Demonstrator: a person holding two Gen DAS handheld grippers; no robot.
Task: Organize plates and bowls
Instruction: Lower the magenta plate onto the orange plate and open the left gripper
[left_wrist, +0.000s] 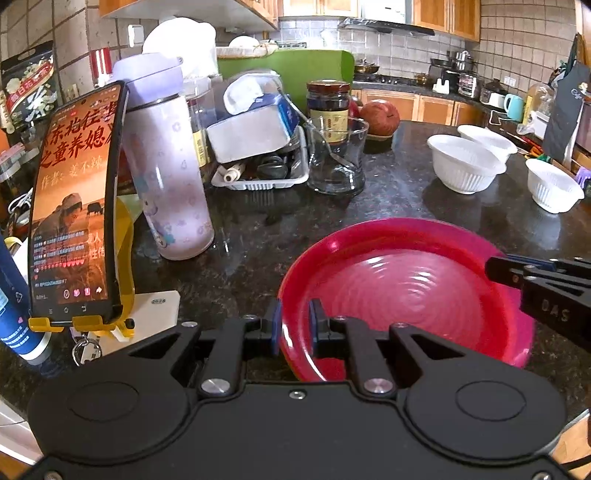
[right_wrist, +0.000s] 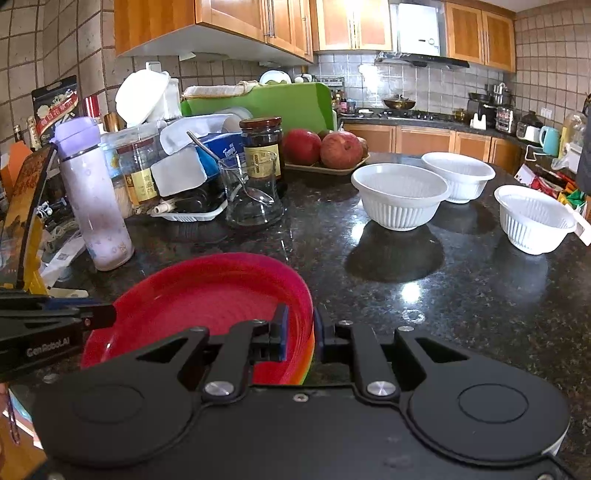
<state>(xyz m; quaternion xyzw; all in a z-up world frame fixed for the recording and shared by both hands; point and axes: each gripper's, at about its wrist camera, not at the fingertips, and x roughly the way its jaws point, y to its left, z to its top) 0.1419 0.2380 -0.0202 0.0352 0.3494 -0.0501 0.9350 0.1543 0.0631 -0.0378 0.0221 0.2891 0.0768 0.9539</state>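
A stack of plates with a red one on top lies on the dark stone counter, also in the right wrist view. My left gripper is shut on the stack's left rim, one pad inside and one outside. My right gripper is shut on the stack's right rim the same way; orange and green edges show under the red plate there. Three white ribbed bowls stand apart on the counter to the right: a near one, a far one and a small one.
At the left stand a lilac bottle, a phone on a yellow stand, a glass cup with a spoon, a dark jar and a cluttered tray. Apples on a tray sit behind.
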